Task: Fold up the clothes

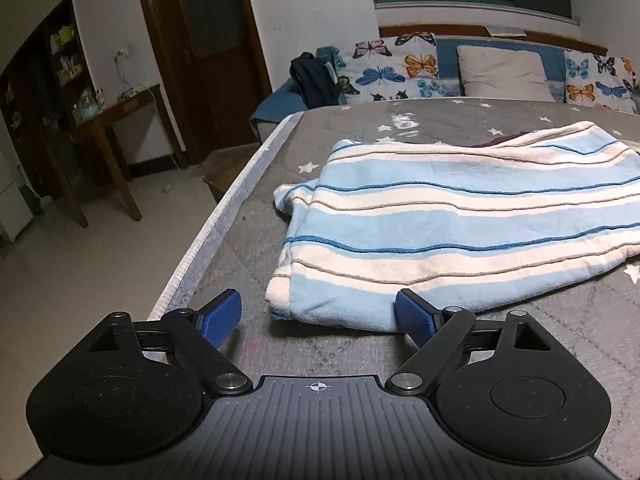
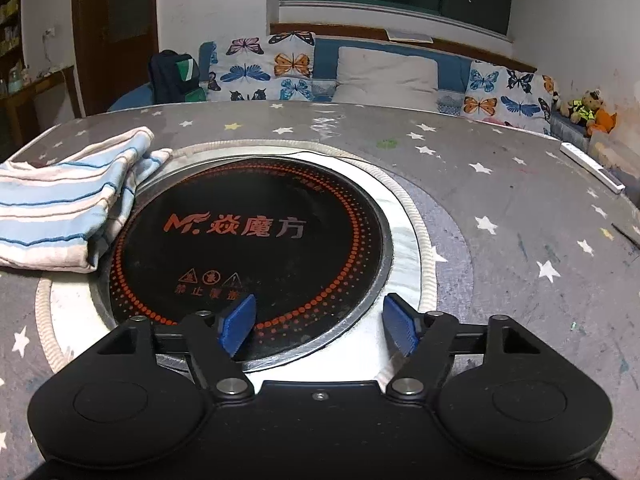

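A folded garment with light blue and cream stripes (image 1: 460,220) lies on the grey star-print table cover (image 1: 248,256). My left gripper (image 1: 318,316) is open and empty, just short of the garment's near edge; its right pad (image 1: 414,316) is close to that edge. In the right wrist view the same garment (image 2: 64,208) lies at the left, its edge over the rim of a round black cooktop (image 2: 248,248). My right gripper (image 2: 318,324) is open and empty above the cooktop's near rim, well to the right of the garment.
The table's left edge (image 1: 208,236) drops to a tiled floor with a wooden side table (image 1: 108,128). A sofa with butterfly cushions (image 2: 276,68) and a dark bag (image 2: 172,76) stand behind. A white remote (image 2: 592,168) lies at the table's right edge.
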Tool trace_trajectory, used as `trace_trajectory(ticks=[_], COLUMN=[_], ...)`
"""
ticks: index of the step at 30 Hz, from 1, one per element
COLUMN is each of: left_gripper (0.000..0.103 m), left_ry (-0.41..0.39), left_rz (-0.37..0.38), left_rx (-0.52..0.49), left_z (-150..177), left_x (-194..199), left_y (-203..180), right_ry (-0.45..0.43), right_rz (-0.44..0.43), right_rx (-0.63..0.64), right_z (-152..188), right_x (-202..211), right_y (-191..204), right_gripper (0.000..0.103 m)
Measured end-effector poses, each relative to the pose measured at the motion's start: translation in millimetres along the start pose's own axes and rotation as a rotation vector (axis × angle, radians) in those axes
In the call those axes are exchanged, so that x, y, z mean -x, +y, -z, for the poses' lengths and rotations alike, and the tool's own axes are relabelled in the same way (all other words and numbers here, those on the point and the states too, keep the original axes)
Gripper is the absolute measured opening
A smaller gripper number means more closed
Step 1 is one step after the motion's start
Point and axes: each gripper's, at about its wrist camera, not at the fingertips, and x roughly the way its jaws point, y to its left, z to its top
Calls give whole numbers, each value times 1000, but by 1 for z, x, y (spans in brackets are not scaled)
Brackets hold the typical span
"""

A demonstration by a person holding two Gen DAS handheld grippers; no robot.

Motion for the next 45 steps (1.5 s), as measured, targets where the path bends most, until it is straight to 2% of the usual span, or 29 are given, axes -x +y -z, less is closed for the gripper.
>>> trace_trajectory(ticks=[5, 13, 18, 34, 45], left_gripper=[93, 97, 100, 103, 103], left_ry=[-19, -11, -5, 5, 36], left_rz=[-17, -11, -18, -9, 65], left_rx=[14, 45, 49, 72, 167], left_z=[3, 4, 3, 4, 8], left_x=[-2, -6, -7, -9, -9], left_y=[0, 5, 6, 9, 16], right_ry=[-4, -10, -3, -1, -2], right_rz=[-12, -30, -49, -52, -51], right_rx=[-8, -20, -11, -7, -7], right_z=[2, 5, 5, 6, 7], right_x=[-2, -5, -7, -7, -7], right_y=[-3, -8, -8, -5, -3], right_gripper=[83, 91, 102, 103, 103])
